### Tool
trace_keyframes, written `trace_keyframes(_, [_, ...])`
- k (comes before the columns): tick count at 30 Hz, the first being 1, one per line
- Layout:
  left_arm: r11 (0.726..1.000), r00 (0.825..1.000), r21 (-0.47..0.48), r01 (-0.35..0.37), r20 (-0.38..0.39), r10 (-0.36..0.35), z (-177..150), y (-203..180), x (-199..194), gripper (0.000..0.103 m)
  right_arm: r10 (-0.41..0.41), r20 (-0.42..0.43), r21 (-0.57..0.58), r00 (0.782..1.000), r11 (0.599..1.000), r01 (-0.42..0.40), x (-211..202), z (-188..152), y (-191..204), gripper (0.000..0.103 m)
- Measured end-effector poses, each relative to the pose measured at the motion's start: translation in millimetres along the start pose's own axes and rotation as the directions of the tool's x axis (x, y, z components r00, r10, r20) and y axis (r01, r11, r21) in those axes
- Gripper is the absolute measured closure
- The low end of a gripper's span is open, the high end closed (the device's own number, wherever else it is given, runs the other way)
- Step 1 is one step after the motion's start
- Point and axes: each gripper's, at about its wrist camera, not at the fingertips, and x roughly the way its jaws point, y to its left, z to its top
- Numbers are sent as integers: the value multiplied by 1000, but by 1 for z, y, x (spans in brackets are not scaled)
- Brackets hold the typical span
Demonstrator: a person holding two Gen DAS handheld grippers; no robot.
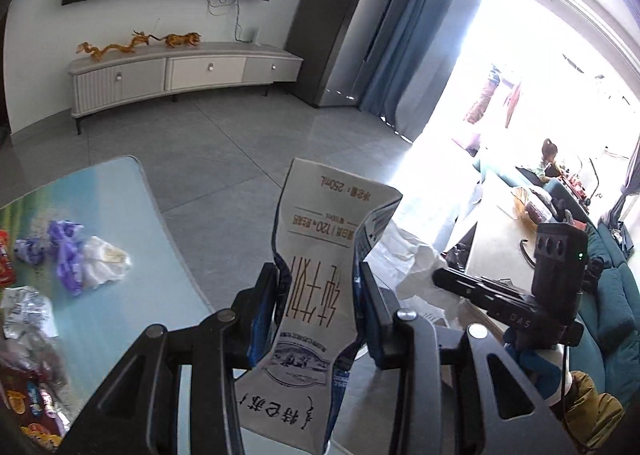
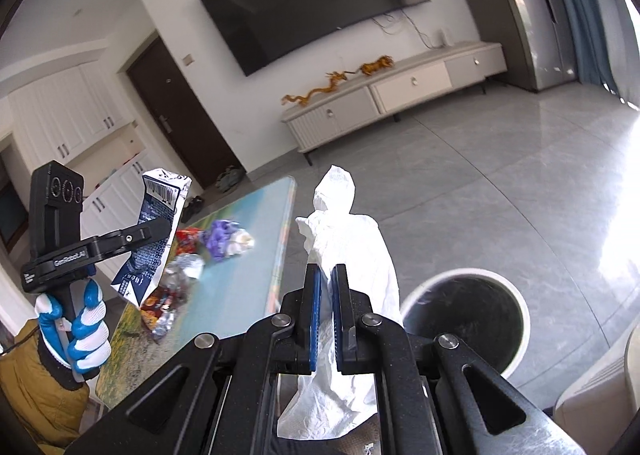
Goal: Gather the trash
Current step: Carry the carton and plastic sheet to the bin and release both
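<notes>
The left gripper has its fingers clenched on a crushed white-and-blue paper milk carton, held by its middle above the floor beside the pale blue glossy counter. The right gripper pinches a crumpled white paper tissue near a round white-rimmed dark bin. Both look light; the carton is stiffish and creased, the tissue limp and likely to tear, so grip bunched folds. More wrappers lie on the counter.
</notes>
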Motion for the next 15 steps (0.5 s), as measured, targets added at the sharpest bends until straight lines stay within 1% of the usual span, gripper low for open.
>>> trace_keyframes(3, [999, 999, 28, 23, -50, -22, 3, -21, 39, 66, -14, -22, 53, 1000, 998, 15, 15, -3, -29, 97])
trace_keyframes(7, [998, 993, 34, 51, -110, -47, 5, -38, 88, 66, -36, -52, 110, 998, 993, 42, 36, -4, -67, 97])
trace_keyframes(11, [998, 983, 22, 65, -173, -61, 3, -47, 132, 66, -49, -84, 167, 995, 984, 63, 58, -8, -95, 95])
trace_keyframes(15, [998, 973, 7, 66, -220, -63, 2, -52, 167, 65, -74, -115, 198, 991, 975, 96, 78, -14, -117, 93])
